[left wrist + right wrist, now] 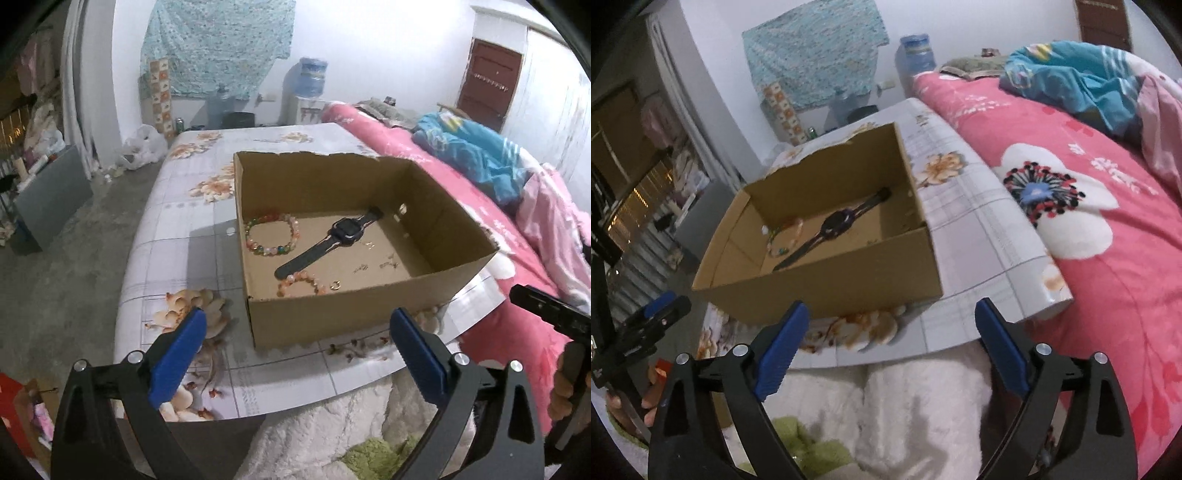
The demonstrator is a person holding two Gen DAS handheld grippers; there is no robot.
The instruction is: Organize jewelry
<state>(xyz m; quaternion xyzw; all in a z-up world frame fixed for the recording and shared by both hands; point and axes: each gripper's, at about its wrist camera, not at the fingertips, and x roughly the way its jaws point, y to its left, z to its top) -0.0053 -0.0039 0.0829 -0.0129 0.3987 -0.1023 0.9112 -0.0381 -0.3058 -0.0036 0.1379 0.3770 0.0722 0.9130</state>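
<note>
An open cardboard box stands on the floral table; it also shows in the right wrist view. Inside lie a black watch, a multicoloured bead bracelet, an orange bead bracelet, a gold ring and small earrings. The watch also shows in the right wrist view. My left gripper is open and empty, just in front of the box. My right gripper is open and empty, in front of the box's near wall.
A bed with a pink floral blanket lies to the right of the table. A white fluffy cloth lies below the table's front edge. A water dispenser stands at the far wall. Clutter lines the left side.
</note>
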